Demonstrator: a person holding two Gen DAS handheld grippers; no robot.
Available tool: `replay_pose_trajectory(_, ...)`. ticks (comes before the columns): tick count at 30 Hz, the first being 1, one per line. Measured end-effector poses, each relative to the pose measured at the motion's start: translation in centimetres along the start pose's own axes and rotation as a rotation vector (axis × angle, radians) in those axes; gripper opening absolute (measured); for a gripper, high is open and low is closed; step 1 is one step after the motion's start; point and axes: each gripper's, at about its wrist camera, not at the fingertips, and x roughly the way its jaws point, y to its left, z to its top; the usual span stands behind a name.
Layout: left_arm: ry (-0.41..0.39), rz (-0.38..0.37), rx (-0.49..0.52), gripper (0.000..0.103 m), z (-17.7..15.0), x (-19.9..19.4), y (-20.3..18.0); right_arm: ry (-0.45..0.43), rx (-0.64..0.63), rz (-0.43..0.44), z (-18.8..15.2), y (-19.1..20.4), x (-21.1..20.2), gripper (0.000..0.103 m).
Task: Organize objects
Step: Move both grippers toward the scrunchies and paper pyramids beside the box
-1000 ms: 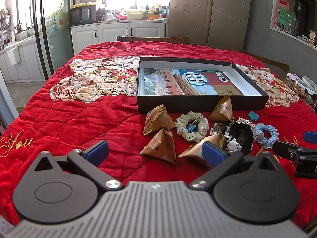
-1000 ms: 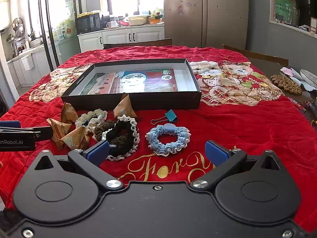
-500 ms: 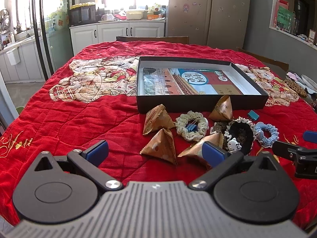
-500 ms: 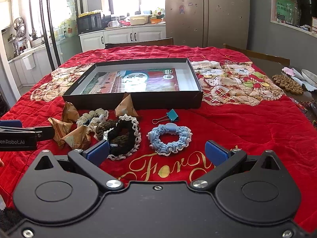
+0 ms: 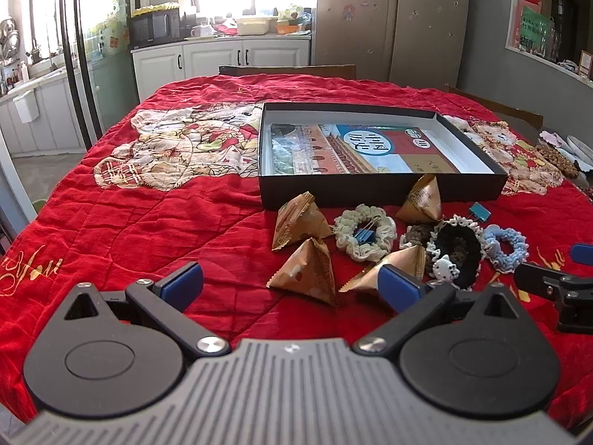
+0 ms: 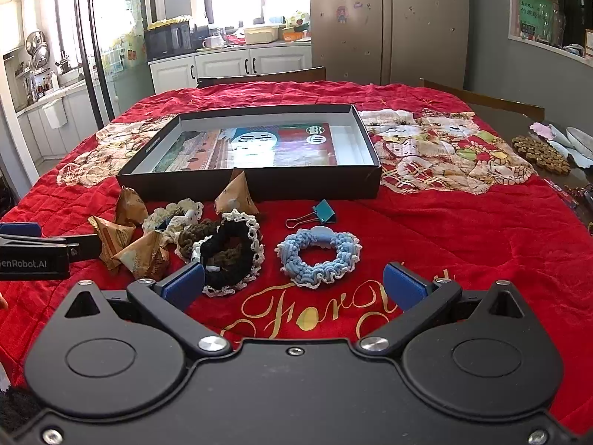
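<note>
A black shallow box (image 5: 381, 193) (image 6: 259, 185) with a printed sheet inside lies on the red cloth. In front of it lie several brown pyramid packets (image 5: 307, 272) (image 6: 142, 256), a cream scrunchie (image 5: 365, 237) around a blue clip, a black lace scrunchie (image 5: 456, 250) (image 6: 229, 252), a light blue scrunchie (image 5: 506, 246) (image 6: 318, 256) and a teal binder clip (image 6: 320, 213). My left gripper (image 5: 291, 283) is open and empty, just short of the packets. My right gripper (image 6: 294, 283) is open and empty, just short of the light blue scrunchie.
The red quilted cloth (image 5: 148, 222) covers the table. Brown beaded mats (image 6: 539, 154) and plates lie at the far right edge. Wooden chairs (image 6: 261, 74) stand behind the table. Kitchen cabinets and a fridge are further back.
The right gripper has crept slightly forward and right toward the light blue scrunchie. The left gripper has barely moved. Both stay open.
</note>
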Motion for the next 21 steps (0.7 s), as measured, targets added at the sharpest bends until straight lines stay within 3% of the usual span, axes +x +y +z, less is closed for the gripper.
replay_pose_trajectory(5, -0.025, -0.01, 0.06, 0.103, -0.1, 0.3, 0.2, -0.016, -0.023, 0.02, 0.0, -0.1, 0.2, 0.101)
replay_pose_trajectory(11, -0.007, -0.12, 0.049, 0.103, -0.1, 1.2, 1.3, -0.068, -0.07, 0.105, -0.2, 0.0, 0.1, 0.087)
replay_pose_trajectory(18, 0.001, -0.183, 0.018, 0.103, -0.1, 2.4, 2.5, -0.106, -0.131, 0.161, 0.1, 0.0, 1.3, 0.05)
replay_pose_trajectory(21, 0.0, -0.2, 0.022, 0.099, 0.1, 2.9, 2.6, -0.1, -0.15, 0.176, 0.3, 0.3, 2.3, 0.042)
